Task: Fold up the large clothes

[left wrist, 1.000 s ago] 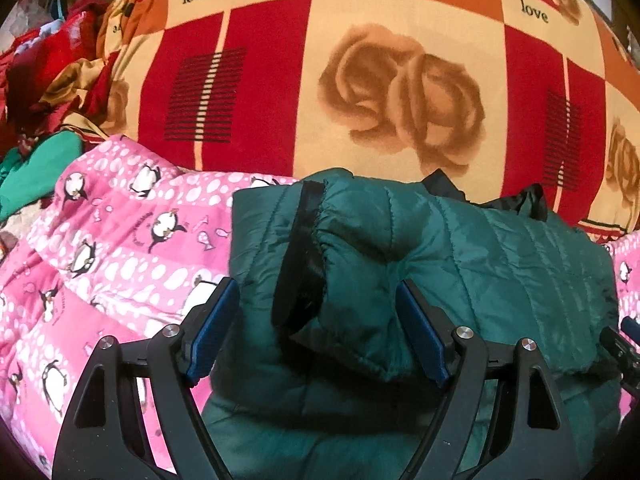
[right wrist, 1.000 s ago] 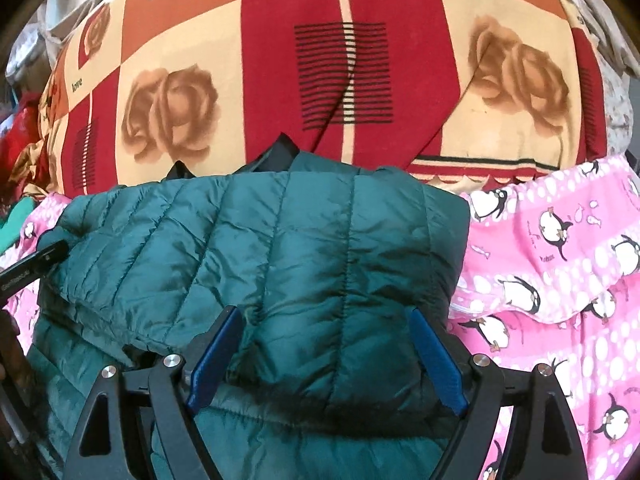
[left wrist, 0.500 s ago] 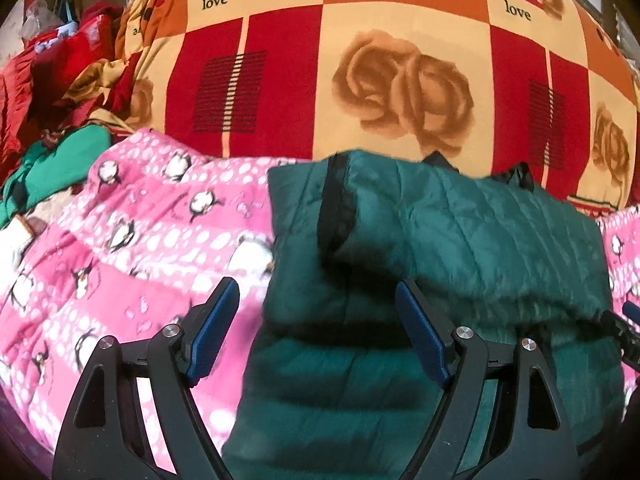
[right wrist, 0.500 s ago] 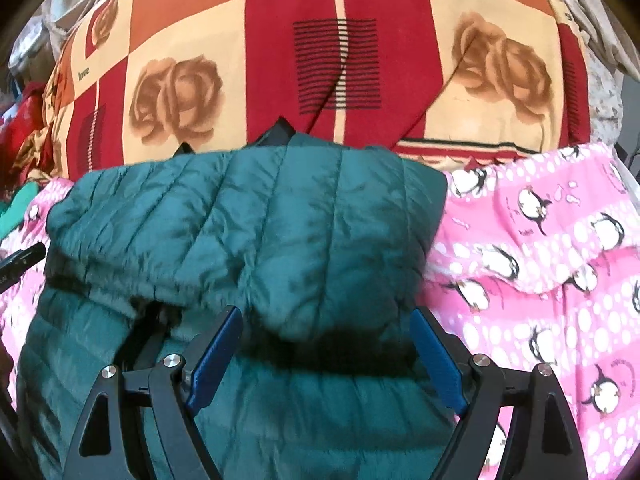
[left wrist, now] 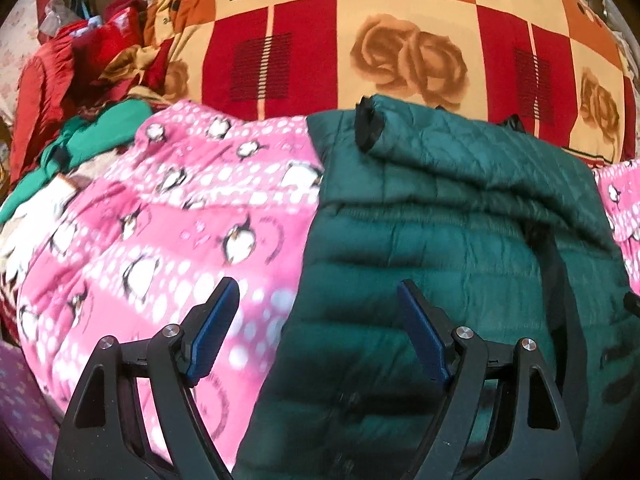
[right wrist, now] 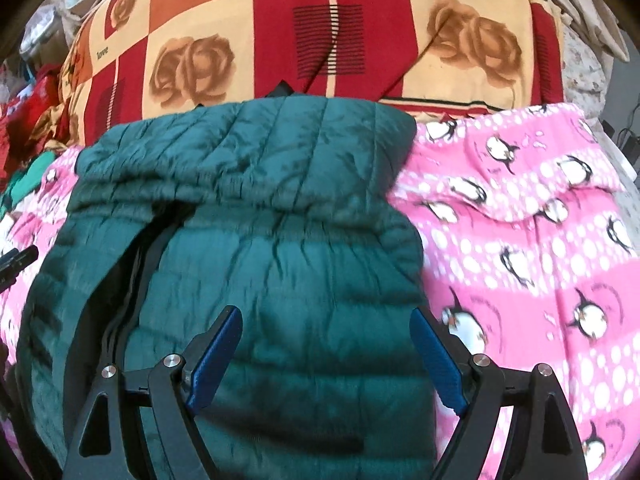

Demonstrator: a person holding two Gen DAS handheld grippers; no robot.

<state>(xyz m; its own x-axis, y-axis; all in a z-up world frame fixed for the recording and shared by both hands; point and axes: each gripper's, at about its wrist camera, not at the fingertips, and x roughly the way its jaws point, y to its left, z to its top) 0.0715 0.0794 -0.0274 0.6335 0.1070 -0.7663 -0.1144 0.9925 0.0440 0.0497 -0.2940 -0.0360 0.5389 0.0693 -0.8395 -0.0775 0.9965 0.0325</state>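
A dark green quilted puffer jacket lies on a pink penguin-print blanket. Its sleeves are folded across the upper body, and a black cuff shows at the top left. The black zipper line runs down the front. My left gripper is open and empty, hovering over the jacket's left edge near the hem. My right gripper is open and empty, over the jacket's lower right part. The tip of the left gripper shows at the left edge of the right wrist view.
A red, orange and cream blanket with rose prints lies behind the jacket. A heap of red and green clothes sits at the far left. The pink blanket spreads to the right of the jacket.
Both grippers have pulled back toward me from the folded sleeves to the jacket's lower part. The left one also shifted left, over the jacket's edge. The sleeves stay folded.
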